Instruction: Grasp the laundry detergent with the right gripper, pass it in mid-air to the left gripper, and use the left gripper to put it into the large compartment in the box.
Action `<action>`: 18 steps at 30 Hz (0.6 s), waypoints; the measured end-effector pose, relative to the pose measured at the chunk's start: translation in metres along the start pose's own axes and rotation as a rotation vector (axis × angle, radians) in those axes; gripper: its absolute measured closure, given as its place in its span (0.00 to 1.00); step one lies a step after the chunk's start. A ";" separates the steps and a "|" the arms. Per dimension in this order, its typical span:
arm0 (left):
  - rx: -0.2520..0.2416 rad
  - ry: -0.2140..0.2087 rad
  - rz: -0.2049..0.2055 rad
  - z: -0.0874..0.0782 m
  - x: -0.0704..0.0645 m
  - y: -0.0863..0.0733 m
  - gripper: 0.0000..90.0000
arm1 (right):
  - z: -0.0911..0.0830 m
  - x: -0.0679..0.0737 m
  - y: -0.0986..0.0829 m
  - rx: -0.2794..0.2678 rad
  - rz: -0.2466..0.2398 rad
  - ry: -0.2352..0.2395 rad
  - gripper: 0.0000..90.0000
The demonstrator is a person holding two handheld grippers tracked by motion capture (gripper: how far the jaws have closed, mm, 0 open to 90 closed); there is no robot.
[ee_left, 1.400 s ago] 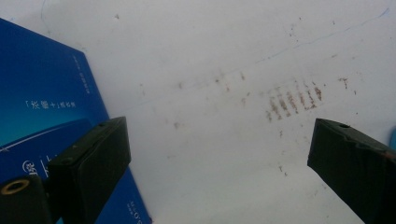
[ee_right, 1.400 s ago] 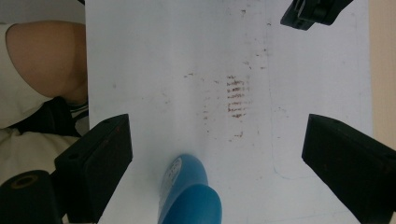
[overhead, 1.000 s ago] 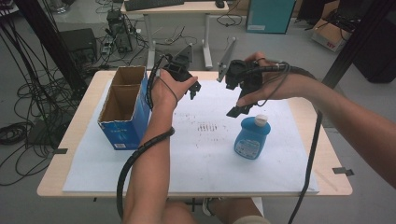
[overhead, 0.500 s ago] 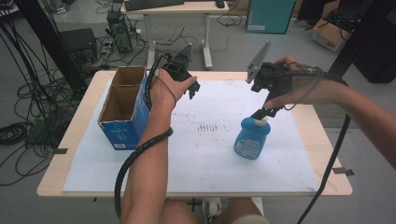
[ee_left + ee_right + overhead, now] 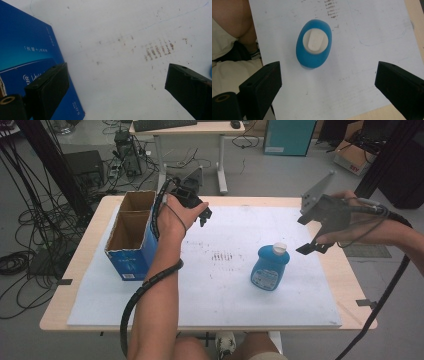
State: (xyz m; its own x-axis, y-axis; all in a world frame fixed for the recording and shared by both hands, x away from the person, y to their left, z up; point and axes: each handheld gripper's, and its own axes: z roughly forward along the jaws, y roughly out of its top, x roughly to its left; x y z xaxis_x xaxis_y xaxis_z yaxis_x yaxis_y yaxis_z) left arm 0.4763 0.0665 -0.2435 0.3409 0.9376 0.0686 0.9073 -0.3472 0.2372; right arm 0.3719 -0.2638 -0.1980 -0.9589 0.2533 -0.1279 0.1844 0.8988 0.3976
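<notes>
Bearing small white print too blurred to read, blue box (image 5: pixel 27 50) beside blue bottle (image 5: pixel 270 265).

A blue bottle (image 5: pixel 270 267) with a white cap (image 5: pixel 315 40) is seen on a white sheet (image 5: pixel 215 285) smudged brown.

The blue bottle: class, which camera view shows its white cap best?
The right gripper view: it looks straight down on the blue bottle and its white cap. The high view shows the bottle whole but small. The left gripper view catches a blue sliver at best.
</notes>
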 end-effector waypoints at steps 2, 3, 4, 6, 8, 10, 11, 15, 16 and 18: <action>0.006 -0.004 0.005 0.000 0.000 0.000 0.06 | 0.001 0.000 -0.010 -0.015 0.008 -0.003 0.07; 0.004 0.002 0.006 0.001 -0.001 -0.001 0.06 | 0.002 0.001 -0.015 -0.032 0.033 -0.008 0.07; 0.002 0.003 0.007 0.001 -0.001 -0.001 0.06 | 0.003 0.001 -0.020 -0.042 0.041 -0.005 0.07; 0.004 0.002 0.007 0.000 -0.001 -0.001 0.07 | 0.004 0.002 -0.031 -0.069 0.067 -0.008 0.07; 0.002 -0.001 0.005 -0.001 0.001 -0.002 0.07 | 0.005 0.002 -0.041 -0.107 0.091 -0.009 0.06; -0.004 0.002 0.002 0.000 0.001 -0.003 0.06 | 0.008 0.004 -0.050 -0.147 0.115 -0.012 0.06; -0.004 0.002 0.002 0.000 0.001 -0.003 0.07 | 0.008 0.004 -0.050 -0.147 0.115 -0.012 0.06; 0.002 0.005 0.011 0.001 0.000 -0.004 0.07 | 0.020 0.010 -0.069 -0.209 0.151 -0.023 0.05; 0.000 0.004 0.009 0.002 -0.001 -0.004 0.07 | 0.024 0.012 -0.075 -0.231 0.158 -0.028 0.05; 0.003 0.004 0.015 0.004 -0.002 -0.005 0.07 | 0.030 0.015 -0.081 -0.259 0.174 -0.031 0.05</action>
State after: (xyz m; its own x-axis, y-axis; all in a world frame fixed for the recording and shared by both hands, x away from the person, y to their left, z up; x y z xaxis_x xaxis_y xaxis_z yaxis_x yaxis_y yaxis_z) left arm 0.4721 0.0665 -0.2482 0.3535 0.9323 0.0765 0.9026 -0.3614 0.2337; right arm 0.3492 -0.3220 -0.2593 -0.9099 0.4100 -0.0639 0.2803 0.7209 0.6338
